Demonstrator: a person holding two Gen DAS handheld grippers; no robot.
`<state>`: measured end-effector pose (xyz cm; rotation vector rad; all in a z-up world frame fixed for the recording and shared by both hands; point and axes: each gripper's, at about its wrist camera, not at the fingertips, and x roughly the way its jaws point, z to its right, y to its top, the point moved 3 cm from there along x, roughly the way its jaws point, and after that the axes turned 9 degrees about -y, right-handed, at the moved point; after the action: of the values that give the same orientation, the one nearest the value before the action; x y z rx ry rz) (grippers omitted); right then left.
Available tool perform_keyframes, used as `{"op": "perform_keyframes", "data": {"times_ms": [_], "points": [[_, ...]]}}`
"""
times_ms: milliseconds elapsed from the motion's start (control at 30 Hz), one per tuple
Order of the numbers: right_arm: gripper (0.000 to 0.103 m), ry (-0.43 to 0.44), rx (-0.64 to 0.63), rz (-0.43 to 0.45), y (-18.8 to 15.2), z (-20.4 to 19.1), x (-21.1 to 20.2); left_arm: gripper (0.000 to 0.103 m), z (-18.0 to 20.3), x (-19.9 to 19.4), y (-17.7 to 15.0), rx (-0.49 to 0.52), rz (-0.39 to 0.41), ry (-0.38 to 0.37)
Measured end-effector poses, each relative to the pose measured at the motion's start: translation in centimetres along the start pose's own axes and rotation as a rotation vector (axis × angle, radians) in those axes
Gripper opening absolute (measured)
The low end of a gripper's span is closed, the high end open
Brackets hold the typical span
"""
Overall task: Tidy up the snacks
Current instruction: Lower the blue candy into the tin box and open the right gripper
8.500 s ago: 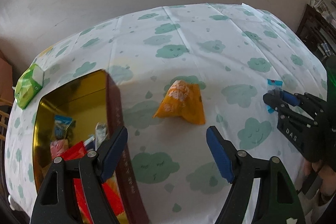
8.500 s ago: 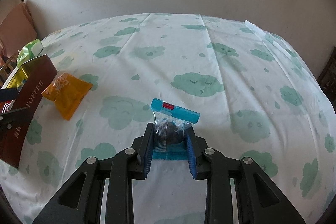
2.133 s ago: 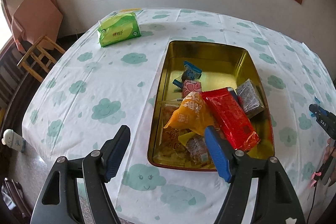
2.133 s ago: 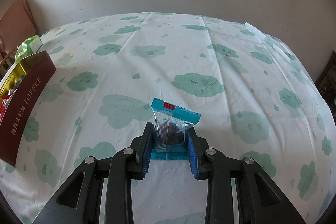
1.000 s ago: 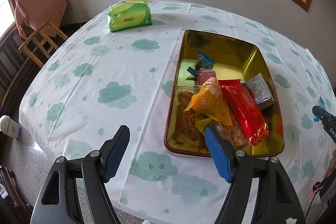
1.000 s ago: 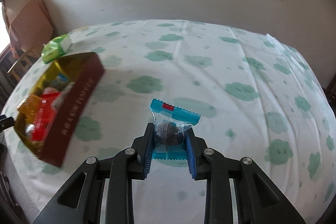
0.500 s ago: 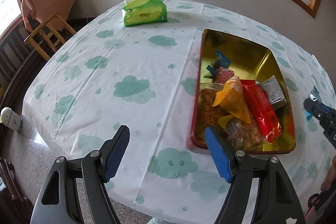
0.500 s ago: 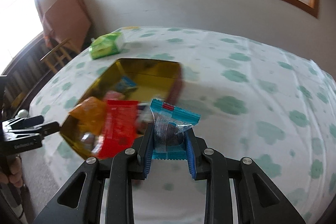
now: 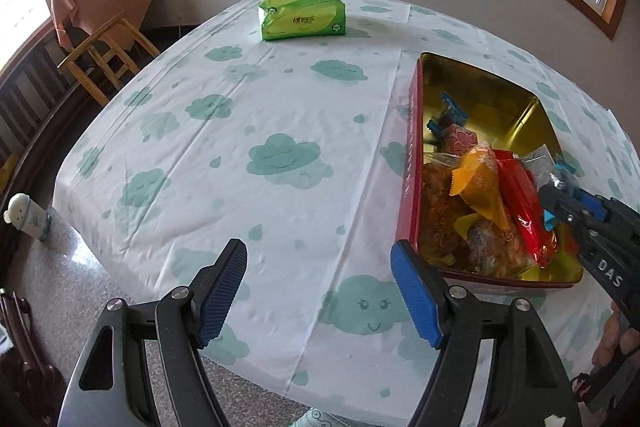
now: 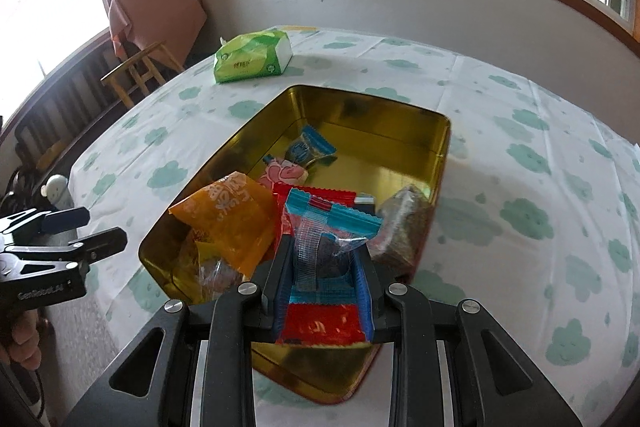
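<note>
The right claw pinches a blue-wrapped snack above the gold tin's crowded near end; the left claw gapes empty beside the tin. Released here, the snack could slide off the heaped packets onto the desk

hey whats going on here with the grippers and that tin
A person with a gripper in each hand is sorting snacks into a gold tin on a table with a cloud-print cloth. The right gripper is shut on a blue-ended clear packet and holds it over the tin, not yet let go. The tin already has an orange packet, a red one and others. The left gripper is open and empty beside the tin.
</note>
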<state>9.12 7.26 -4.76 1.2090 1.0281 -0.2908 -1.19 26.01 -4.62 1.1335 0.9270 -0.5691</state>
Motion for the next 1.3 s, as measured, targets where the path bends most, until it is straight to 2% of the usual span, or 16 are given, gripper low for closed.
{"op": "perform_keyframes", "data": {"times_ms": [167, 700, 900, 1167, 1300], "points": [[0.029, -0.013, -0.003, -0.014, 0.2, -0.4, 1.4, 0.077, -0.2, 0.1, -0.1, -0.006, -0.003, 0.009], [0.032, -0.021, 0.023, -0.010, 0.6, -0.5, 2.8, 0.078, 0.4, -0.2, -0.4, 0.007, -0.008, 0.003], [0.048, -0.010, 0.011, -0.001, 0.5, -1.0, 2.1, 0.079, 1.1, -0.5, -0.6, 0.018, -0.007, -0.003], [0.079, 0.005, 0.027, 0.039, 0.4, -1.0, -0.1, 0.082, 1.6, -1.0, -0.8, 0.023, 0.001, 0.000], [0.088, 0.030, 0.048, 0.066, 0.3, -0.5, -1.8, 0.082, 2.0, -1.2, -0.9, 0.030, 0.003, 0.000]]}}
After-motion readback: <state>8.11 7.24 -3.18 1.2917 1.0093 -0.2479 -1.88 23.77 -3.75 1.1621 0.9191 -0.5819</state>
